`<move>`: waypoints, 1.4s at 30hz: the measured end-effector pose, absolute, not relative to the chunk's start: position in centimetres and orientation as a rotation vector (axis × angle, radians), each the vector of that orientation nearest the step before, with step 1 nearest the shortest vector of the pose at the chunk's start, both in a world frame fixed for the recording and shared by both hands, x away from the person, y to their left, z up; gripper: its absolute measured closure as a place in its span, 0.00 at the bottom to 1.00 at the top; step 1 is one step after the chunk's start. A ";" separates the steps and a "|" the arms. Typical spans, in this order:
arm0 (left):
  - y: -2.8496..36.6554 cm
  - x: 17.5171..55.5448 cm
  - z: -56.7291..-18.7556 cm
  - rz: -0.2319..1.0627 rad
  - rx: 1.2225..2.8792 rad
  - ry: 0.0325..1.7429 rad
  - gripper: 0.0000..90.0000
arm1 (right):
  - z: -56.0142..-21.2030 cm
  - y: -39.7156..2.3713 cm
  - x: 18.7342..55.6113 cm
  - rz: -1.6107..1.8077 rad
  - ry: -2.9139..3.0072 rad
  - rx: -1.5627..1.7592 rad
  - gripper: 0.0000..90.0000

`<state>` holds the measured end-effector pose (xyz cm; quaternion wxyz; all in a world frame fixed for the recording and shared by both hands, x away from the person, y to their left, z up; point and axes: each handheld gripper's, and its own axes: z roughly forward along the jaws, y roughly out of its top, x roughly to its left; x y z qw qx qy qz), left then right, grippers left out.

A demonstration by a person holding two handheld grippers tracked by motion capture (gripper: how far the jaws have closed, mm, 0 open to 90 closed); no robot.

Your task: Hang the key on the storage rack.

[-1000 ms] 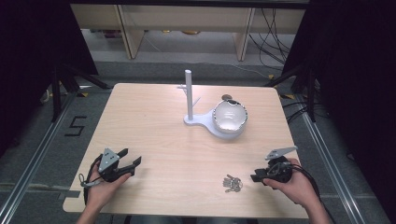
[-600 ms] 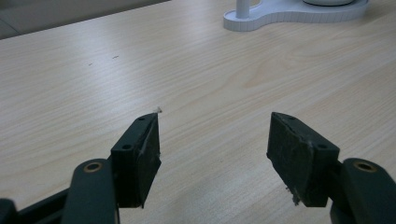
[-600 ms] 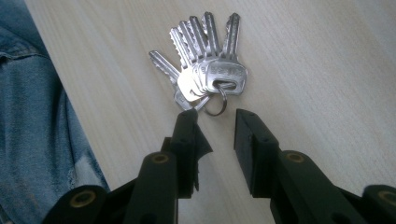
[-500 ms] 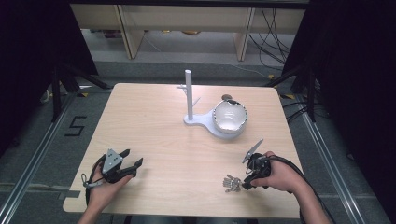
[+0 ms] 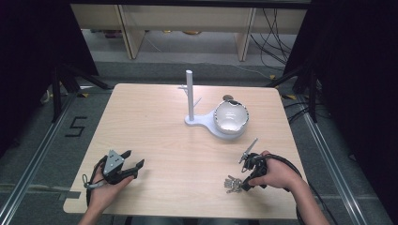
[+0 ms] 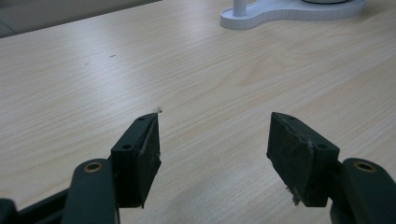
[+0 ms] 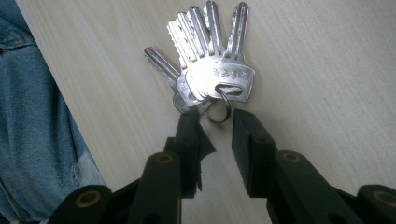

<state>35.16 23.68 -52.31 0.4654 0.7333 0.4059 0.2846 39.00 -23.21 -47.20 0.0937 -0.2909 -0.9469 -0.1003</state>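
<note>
Pale wood-grain surface spreads under my high view, dark floor around it and shelving beyond. Nearest me, taking the bunch of keys as my mark: they lie fanned flat on the surface near its front edge. My right tongs sit just beside them, tips pointed at the key ring; in the right gripper view the jaws stand partly open on either side of the ring, gripping nothing. My left tongs rest well apart to the left of the keys, jaws wide and empty over bare wood. Farther back from the keys stands a white stand with an upright post, and a white bowl sits on its base.
</note>
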 end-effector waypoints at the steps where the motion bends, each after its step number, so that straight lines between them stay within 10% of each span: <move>1: 23.7 35.2 -52.3 0.700 1.806 0.995 0.38 | -47.4 -23.0 39.1 -0.304 -2.808 -0.838 0.81; 42: 23.5 35.2 -52.3 0.691 1.816 0.984 0.38 | -45.4 -20.9 39.3 -0.131 -2.838 -0.782 0.99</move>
